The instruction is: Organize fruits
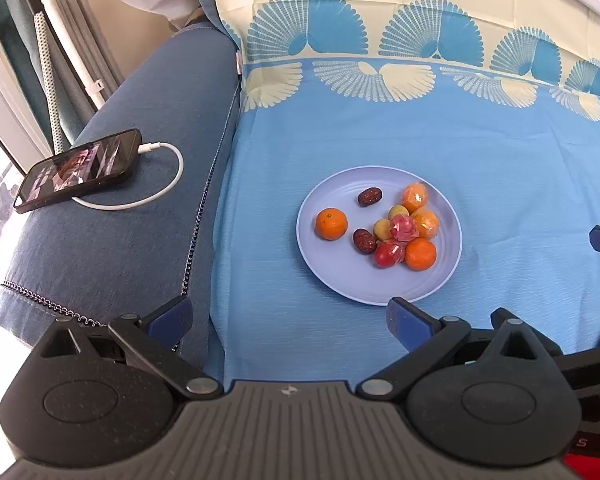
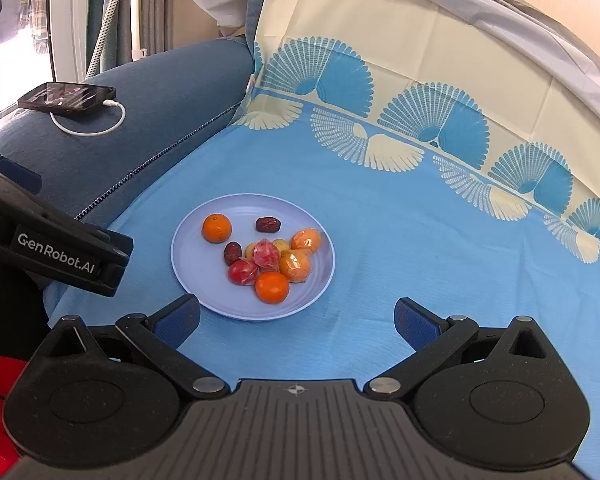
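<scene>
Fruits (image 2: 268, 258) piled on lavender plate (image 2: 196, 280) on blue cloth (image 2: 400, 240); left gripper (image 1: 290, 318) and right gripper (image 2: 296, 320) both wide apart, empty, near plate; left body reads "GenRobot.AI"

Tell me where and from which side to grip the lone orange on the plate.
Grip the lone orange across its round middle, coming from above. It sits apart from the pile on the plate, so there is bare plate on all sides for the fingers. The open left gripper is probably nearer.
</scene>
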Demonstrator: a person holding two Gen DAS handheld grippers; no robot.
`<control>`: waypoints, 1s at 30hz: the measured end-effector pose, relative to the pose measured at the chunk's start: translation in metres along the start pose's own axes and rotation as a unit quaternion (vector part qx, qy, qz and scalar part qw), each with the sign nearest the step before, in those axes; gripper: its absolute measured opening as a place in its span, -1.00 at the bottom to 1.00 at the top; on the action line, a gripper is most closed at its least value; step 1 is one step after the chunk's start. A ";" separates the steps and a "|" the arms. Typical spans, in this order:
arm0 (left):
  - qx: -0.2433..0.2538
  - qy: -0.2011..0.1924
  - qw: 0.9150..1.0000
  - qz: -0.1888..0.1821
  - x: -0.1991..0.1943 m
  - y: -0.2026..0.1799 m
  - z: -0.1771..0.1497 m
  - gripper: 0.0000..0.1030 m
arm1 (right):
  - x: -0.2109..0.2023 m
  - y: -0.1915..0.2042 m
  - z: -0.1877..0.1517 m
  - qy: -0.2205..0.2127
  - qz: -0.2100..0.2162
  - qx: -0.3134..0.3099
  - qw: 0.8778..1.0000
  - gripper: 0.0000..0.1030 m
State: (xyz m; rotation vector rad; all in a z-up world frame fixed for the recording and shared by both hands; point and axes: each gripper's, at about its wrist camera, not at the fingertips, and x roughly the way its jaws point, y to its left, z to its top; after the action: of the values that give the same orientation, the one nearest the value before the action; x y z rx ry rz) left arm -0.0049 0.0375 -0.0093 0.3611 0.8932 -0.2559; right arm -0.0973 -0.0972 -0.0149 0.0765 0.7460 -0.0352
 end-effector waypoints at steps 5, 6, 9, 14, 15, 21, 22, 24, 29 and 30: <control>-0.002 0.004 1.000 -0.002 0.001 0.001 -0.001 1.00 | -0.002 0.000 0.001 -0.002 0.000 -0.001 1.000 0.99; -0.001 0.004 1.000 -0.002 0.001 0.001 -0.001 1.00 | -0.001 0.000 0.001 -0.002 -0.001 0.000 1.000 0.99; 0.001 0.003 1.000 -0.001 0.001 0.001 -0.001 1.00 | -0.001 0.000 0.001 0.000 -0.001 0.000 1.000 0.99; 0.003 0.005 1.000 0.001 0.002 0.000 -0.001 1.00 | 0.000 0.000 0.002 0.001 -0.001 0.000 1.000 0.99; 0.003 0.006 1.000 0.002 0.002 0.000 -0.001 1.00 | 0.000 -0.001 0.002 0.002 -0.001 0.000 1.000 0.99; 0.002 0.006 1.000 0.001 0.003 0.000 -0.001 0.99 | 0.001 -0.002 0.002 0.003 -0.003 0.003 1.000 0.99; 0.003 0.005 1.000 0.001 0.003 0.000 -0.001 0.99 | 0.001 -0.002 0.002 0.004 -0.002 0.003 1.000 0.99; 0.005 0.005 1.000 0.002 0.003 -0.001 -0.001 0.99 | 0.002 -0.002 0.003 0.004 -0.002 0.003 1.000 0.99; 0.006 0.004 1.000 0.001 0.002 -0.002 -0.001 1.00 | 0.002 -0.003 0.002 0.005 -0.001 0.001 1.000 0.99; 0.006 0.004 1.000 0.000 0.003 -0.002 -0.001 1.00 | 0.002 -0.003 0.002 0.005 -0.001 0.002 1.000 0.99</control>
State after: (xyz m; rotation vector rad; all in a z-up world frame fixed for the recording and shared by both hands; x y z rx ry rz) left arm -0.0048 0.0357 -0.0123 0.3735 0.9004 -0.2597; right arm -0.0945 -0.0999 -0.0152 0.0788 0.7551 -0.0382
